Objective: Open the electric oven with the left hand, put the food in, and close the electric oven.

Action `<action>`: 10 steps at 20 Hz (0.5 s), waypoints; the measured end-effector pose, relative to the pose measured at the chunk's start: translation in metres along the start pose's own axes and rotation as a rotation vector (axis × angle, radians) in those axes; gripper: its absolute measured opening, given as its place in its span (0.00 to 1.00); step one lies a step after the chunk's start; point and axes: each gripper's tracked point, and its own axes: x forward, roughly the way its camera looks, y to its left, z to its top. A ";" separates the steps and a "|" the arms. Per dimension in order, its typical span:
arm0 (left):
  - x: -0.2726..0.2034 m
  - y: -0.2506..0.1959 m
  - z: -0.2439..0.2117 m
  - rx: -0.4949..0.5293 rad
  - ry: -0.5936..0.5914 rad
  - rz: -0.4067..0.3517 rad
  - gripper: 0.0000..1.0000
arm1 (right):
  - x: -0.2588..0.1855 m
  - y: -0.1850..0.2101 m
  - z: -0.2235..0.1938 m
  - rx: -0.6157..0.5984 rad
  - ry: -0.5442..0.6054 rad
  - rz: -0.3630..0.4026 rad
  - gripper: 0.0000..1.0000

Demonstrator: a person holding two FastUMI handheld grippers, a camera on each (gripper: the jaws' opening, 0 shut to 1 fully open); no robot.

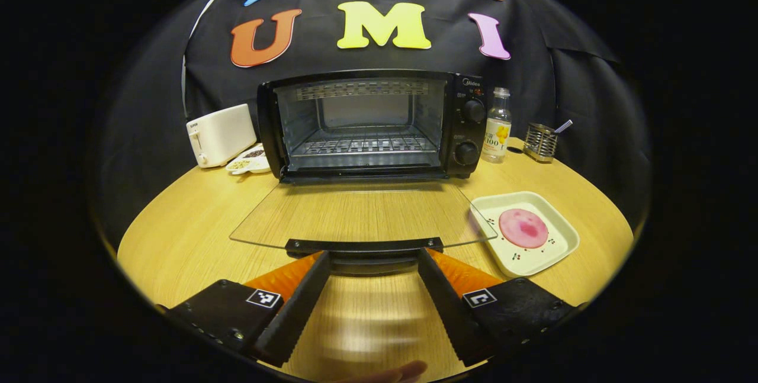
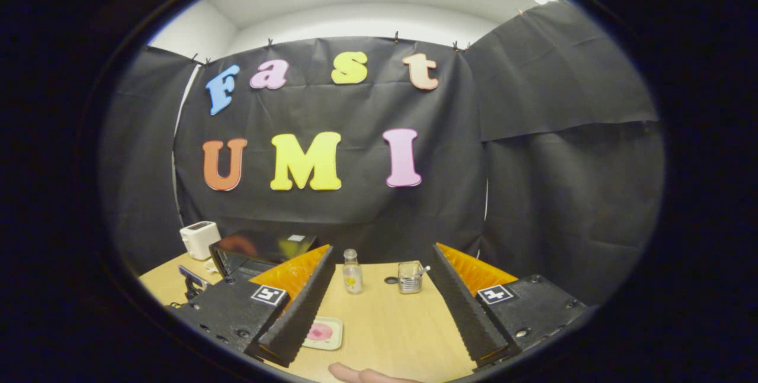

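Two grippers, both with jaws spread and nothing between them. Left gripper [image 1: 373, 288] sits low over the table [image 1: 195, 235], fingers flanking the door handle [image 1: 364, 247] without touching it. It looks to have let go, since the handle bar sits just ahead of the tips, not pinched.

Oven door [image 1: 361, 214] is fully down, glass lying flat toward the camera, so the opening step looks done. Electric oven [image 1: 370, 125] cavity is exposed, wire rack [image 1: 364, 145] bare and ready to take the load.

Food [image 1: 523, 228], a pink round piece, is on the white square plate [image 1: 565, 235] just right of the door's edge, on the right gripper's side, presumably for an easy reach.

Right gripper [image 2: 379, 306] is held high and back, pointing at the booth wall; plate shows below between its fingers in the right gripper view. Next job, my read: right gripper comes down to the food.

Risk: plate corner sits very near the glass door, so a clumsy pick could knock it.

Background: toaster [image 1: 220, 134], small snack dishes [image 1: 249, 161], bottle [image 1: 497, 125], utensil holder [image 1: 540, 142] flank the oven, clear of the work path.
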 end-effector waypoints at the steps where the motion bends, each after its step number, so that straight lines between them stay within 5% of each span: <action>1: -0.006 -0.001 -0.004 -0.017 0.030 -0.002 0.95 | 0.006 -0.001 -0.005 -0.008 0.018 -0.004 1.00; 10: -0.095 0.009 0.106 -0.018 -0.261 0.008 0.95 | 0.080 -0.007 -0.079 -0.039 0.227 0.002 1.00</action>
